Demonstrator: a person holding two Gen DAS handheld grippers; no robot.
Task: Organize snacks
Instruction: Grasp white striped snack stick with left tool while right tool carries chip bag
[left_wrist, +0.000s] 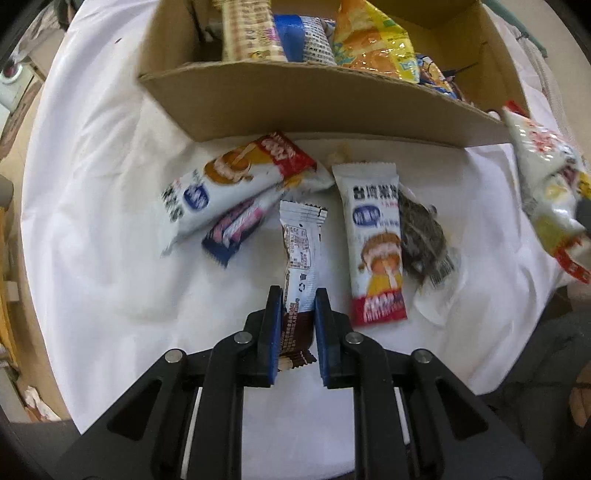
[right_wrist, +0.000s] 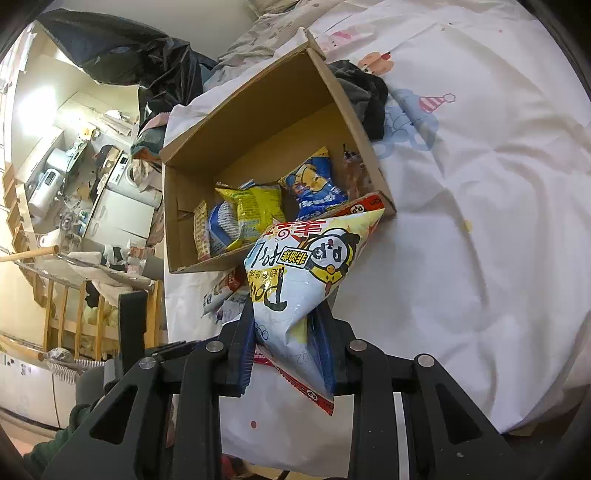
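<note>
My left gripper (left_wrist: 298, 299) is shut on a slim white and brown snack bar (left_wrist: 300, 251) lying on the white sheet. Beside it lie a white and red bar (left_wrist: 376, 240), another like it (left_wrist: 236, 184), a blue bar (left_wrist: 236, 229) and a dark packet (left_wrist: 424, 232). The cardboard box (left_wrist: 314, 99) stands just beyond, holding several snack bags. My right gripper (right_wrist: 286, 325) is shut on a large white bag with a panda print (right_wrist: 306, 266), held above the sheet near the box's (right_wrist: 258, 110) front corner. That bag also shows in the left wrist view (left_wrist: 550, 199).
The white sheet (right_wrist: 480, 221) spreads to the right of the box. Dark clothing (right_wrist: 365, 92) lies against the box's far side. A black bag (right_wrist: 122, 51) and room clutter sit beyond the bed's left edge.
</note>
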